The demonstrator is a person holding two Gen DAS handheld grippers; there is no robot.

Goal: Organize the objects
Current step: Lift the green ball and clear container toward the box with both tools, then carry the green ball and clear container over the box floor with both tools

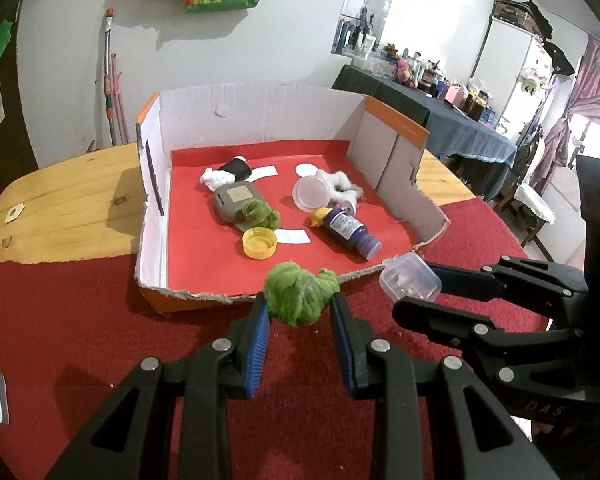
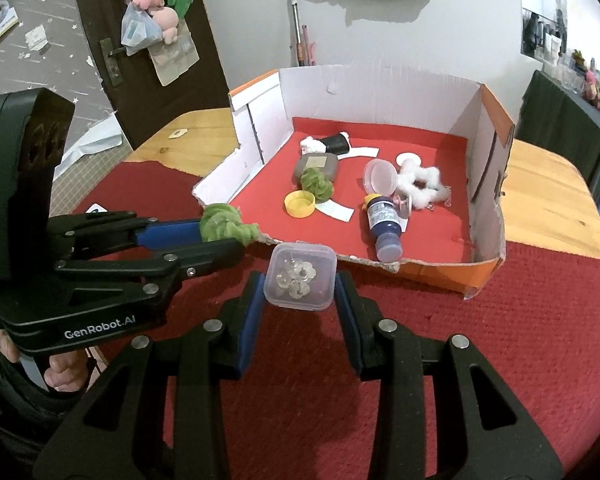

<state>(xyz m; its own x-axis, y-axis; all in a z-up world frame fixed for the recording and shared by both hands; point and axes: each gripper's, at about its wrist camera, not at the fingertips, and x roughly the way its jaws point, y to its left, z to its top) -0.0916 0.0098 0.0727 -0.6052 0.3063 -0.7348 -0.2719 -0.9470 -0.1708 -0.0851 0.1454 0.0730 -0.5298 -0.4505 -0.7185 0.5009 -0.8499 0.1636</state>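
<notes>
Left gripper (image 1: pixel 300 312): its blue-padded fingers (image 1: pixel 260 336) were closed on a green yarn bundle (image 1: pixel 300 298), which sat at the fingertips, pinched from both sides and bulging out above and ahead of the pads.
Green yarn bundle, place: it was held just in front of the torn near edge of the cardboard box (image 1: pixel 260 108), over the red cloth (image 1: pixel 80 320), not inside the box.
Right gripper (image 2: pixel 300 292): its fingers (image 2: pixel 248 320) were clamped on a small clear plastic case (image 2: pixel 300 276), one pad against each side wall, the case sitting between the tips with its lid facing the camera.
Clear case, contents: small transparent flower-shaped pieces showed through the lid.
Clear case, place: it was held near the box's near edge, close beside the left gripper's yarn, the two not touching.
Box interior: on its red lining lay a second green yarn bundle (image 1: pixel 260 214) resting against a grey flat case (image 1: pixel 236 200), a yellow cap (image 1: pixel 260 243) just in front of it, a dark blue bottle (image 1: pixel 352 230) on its side, a round translucent lid (image 1: pixel 311 195), white fluffy pieces (image 1: pixel 342 186) and a black-and-white item (image 1: pixel 228 172) at the back.
Tabletop (image 1: pixel 72 192): bare wood showed beyond the red cloth, with the box straddling both.
</notes>
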